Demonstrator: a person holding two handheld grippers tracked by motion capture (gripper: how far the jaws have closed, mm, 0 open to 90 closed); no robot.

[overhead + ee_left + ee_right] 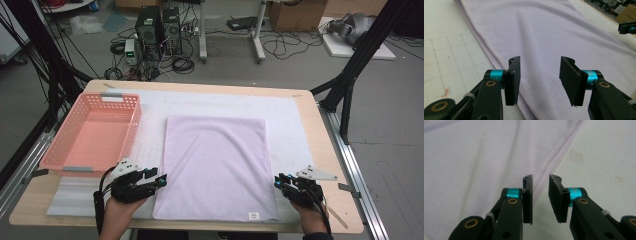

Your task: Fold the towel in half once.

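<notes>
A pale lilac folded towel (215, 165) lies flat on the white mat, with a small white label at its near edge. My left gripper (164, 179) sits at the towel's near left edge. In the left gripper view its jaws stand wide apart above the towel (544, 30), and the gripper (540, 75) holds nothing. At the towel's near right edge is my right gripper (276, 181). The right gripper view shows the gripper (541, 195) with a narrow gap between its jaws, over the stitched hem of the towel (474, 157), with nothing between them.
A pink plastic basket (135, 125) stands empty at the left of the table. A white gridded mat (295, 125) covers most of the wooden tabletop. Beyond the far edge, the floor holds cables, computer boxes and black frame legs.
</notes>
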